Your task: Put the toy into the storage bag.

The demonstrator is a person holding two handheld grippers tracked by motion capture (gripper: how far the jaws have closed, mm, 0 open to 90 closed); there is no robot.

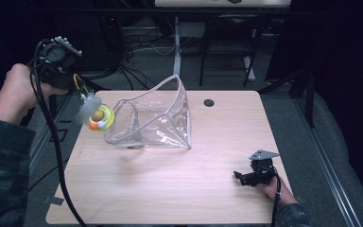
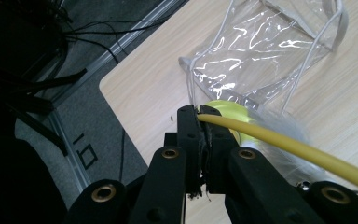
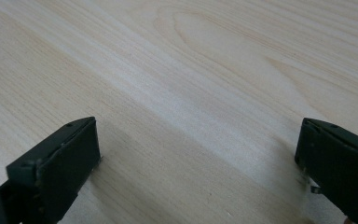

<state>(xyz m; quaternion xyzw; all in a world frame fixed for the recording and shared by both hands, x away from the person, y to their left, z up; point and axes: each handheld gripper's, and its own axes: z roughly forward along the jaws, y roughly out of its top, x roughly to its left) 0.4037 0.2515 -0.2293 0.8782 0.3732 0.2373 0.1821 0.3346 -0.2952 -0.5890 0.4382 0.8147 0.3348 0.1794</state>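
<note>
no readable text or labels

Clear bag (image 1: 151, 118) mid-table (image 1: 170, 189), feathered toy (image 1: 97, 116) hanging just left of it, right gripper (image 1: 238, 177) near front right.

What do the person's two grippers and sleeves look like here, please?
Both the left gripper and the right gripper are black with blocky jaws and trailing black cables. The right one carries a grey three-cornered plate. The sleeves are dark with a mottled pattern.
</note>
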